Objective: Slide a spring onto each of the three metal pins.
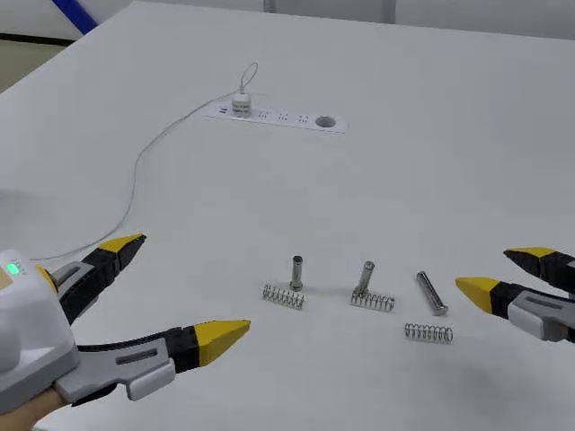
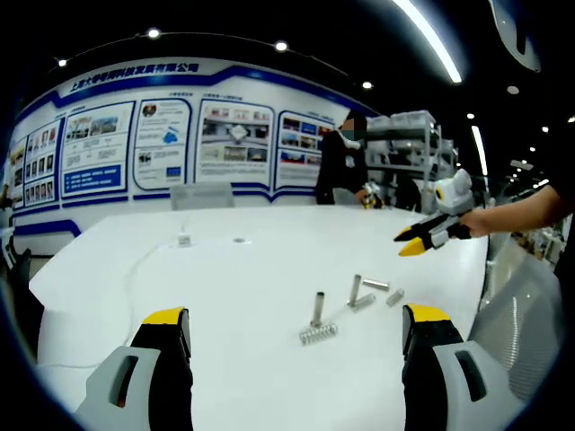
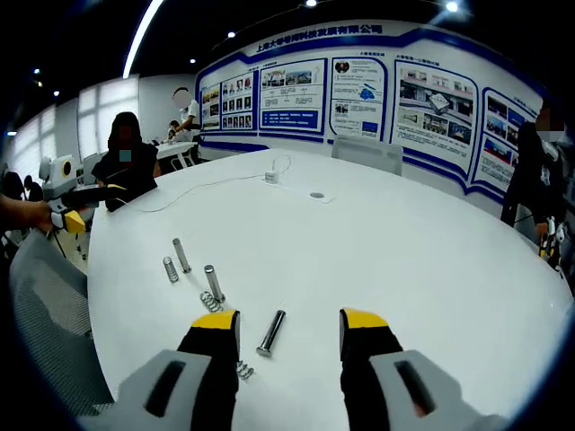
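While the left gripper (image 1: 184, 287) hovers low over the near left of the white surface (image 1: 431, 162), its yellow-tipped jaws are spread wide with nothing between them. The right gripper (image 1: 488, 269) sits at the right edge, its jaws likewise apart and empty. Between the two, the parts lie in a loose row. The left pin (image 1: 296, 269) stands on end, with a spring (image 1: 283, 296) lying just beside its base. The middle pin (image 1: 365, 278) is upright too, with a second spring (image 1: 372, 301) at its foot. The third pin (image 1: 431, 292) lies flat, nearest the right gripper, and the third spring (image 1: 429, 333) is close by on the near side — not touching. All three springs lie loose on the surface. Farther back sits a white power strip (image 1: 274, 118) with one plug (image 1: 241, 105) in it — a thin cable (image 1: 135, 180) trails from it toward the left.
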